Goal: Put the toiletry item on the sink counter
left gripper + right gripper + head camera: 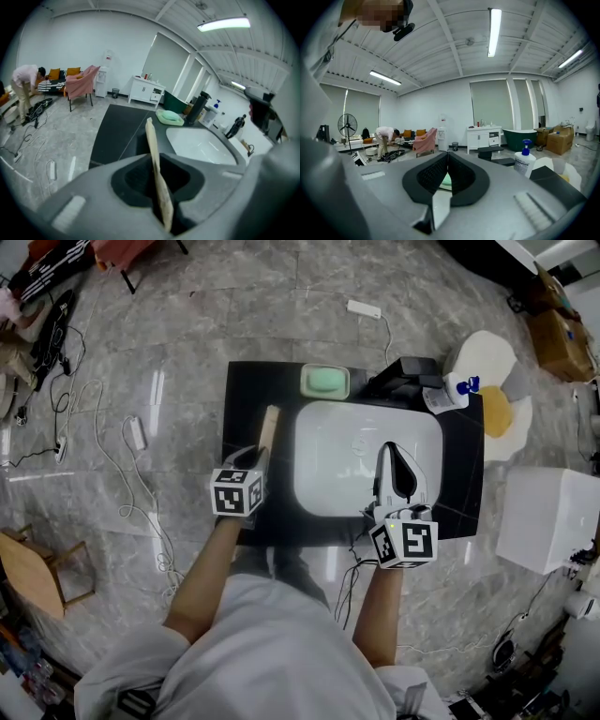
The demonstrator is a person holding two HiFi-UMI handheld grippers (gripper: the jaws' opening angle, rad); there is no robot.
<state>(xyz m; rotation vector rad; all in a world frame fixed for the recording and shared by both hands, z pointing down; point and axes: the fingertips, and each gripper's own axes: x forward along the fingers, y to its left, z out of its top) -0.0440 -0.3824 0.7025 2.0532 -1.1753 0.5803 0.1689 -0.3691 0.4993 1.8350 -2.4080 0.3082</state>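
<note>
A thin tan stick-like toiletry item (270,426) pokes forward from my left gripper (255,457), which is shut on it above the left strip of the black sink counter (248,390). In the left gripper view the item (152,145) stands on edge between the jaws of that gripper (158,176), pointing toward a green soap dish (169,117). My right gripper (392,454) hovers over the right part of the white basin (337,456). It is shut, jaws touching, with nothing held (447,155).
The green soap dish (325,381) sits at the counter's back edge. A black faucet (408,371) and a pump bottle (455,390) stand at the back right. A white box (548,517) is on the floor to the right, cables (112,456) to the left.
</note>
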